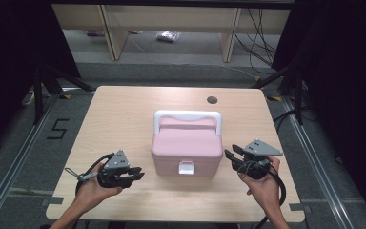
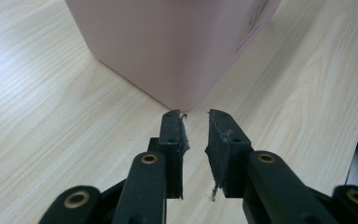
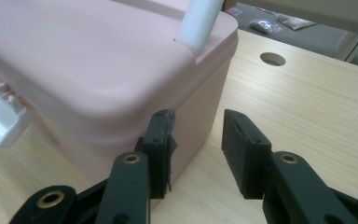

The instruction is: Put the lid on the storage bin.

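A: Start at the left tongs (image 1: 137,174). What are they doing?

B: Their jaws stand a little apart with nothing between them, aimed at a lower corner of the pink box (image 2: 168,42), just short of it. The right tongs (image 1: 230,155) are parted a bit wider, also empty. In the right gripper view one jaw sits close against the box's side wall under the lid's rim; I can't tell whether it touches.

A: And the box itself?

B: In the middle of the table (image 1: 124,109), between the two tongs, lid down, white latch (image 1: 187,167) facing the person, white handle (image 1: 188,116) standing up over the lid.

A: How do you expect it to handle?

B: Stiff moulded plastic, probably light unless it's filled. The walls look smooth and slightly tapered, so a pinch on a corner would likely slip.

A: Where would you grip, then?

B: The handle bar for lifting, since it fits between the jaws. For opening, the latch tab, with the other tongs steadying the side.
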The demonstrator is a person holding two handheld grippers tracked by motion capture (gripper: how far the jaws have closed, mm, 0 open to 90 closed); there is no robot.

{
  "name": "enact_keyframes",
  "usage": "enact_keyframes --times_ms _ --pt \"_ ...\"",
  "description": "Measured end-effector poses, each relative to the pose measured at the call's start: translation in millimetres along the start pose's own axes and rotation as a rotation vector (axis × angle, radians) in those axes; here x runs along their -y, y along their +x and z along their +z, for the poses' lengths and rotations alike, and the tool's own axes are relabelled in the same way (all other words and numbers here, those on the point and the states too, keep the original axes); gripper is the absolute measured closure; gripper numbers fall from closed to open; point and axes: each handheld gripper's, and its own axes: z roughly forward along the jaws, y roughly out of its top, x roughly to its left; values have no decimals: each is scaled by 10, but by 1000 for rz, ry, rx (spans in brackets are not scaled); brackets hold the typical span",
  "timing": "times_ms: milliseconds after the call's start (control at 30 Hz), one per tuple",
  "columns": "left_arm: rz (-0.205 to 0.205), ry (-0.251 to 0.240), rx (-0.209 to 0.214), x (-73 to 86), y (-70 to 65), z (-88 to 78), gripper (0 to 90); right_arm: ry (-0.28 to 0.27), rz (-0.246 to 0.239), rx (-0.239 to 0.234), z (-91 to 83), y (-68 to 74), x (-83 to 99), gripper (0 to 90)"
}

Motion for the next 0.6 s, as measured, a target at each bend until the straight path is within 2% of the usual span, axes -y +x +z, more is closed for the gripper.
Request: enact_keyframes --times_ms 67,100,133,167,200,300,333,367,400,433,467,500,533,567,600 --pt "-2 -2 -9 8 4 -7 727 -1 9 4 1 -2 5 636" --pt "-22 -14 -9 12 -12 -6 712 -5 0 5 5 -15 9 635" --pt "-4 -2 -8 15 1 -20 698 -4 -8 3 6 -29 9 633" --pt "-9 -6 -7 20 3 -23 687 3 14 -12 9 -23 13 631" --pt "-8 -6 -4 24 8 -25 669 5 23 1 0 -16 21 627" --pt "-22 -16 -10 39 3 -28 605 2 -3 6 4 -52 36 605" --pt "-46 -45 -8 43 -17 -17 571 17 34 8 -9 -32 45 589" --pt "-31 -29 -8 46 -8 -39 532 7 8 6 1 -60 55 569" --pt "-31 -33 -5 49 -6 -42 508 15 13 2 -7 -65 62 559" --pt "-45 -49 -9 54 -22 -38 493 19 54 6 -15 -42 79 541" --pt "-18 -25 -19 56 -4 -56 475 10 27 11 -19 -73 88 520" --pt "-34 -41 -10 61 -21 -52 454 20 56 2 -29 -62 102 498" --pt "-31 -38 -6 65 -21 -57 435 16 68 -7 -35 -62 118 476" --pt "-54 -59 -10 72 -41 -44 423 5 69 -1 -38 -70 135 455" --pt "-41 -47 -18 76 -34 -54 417 2 43 3 -50 -98 146 445"
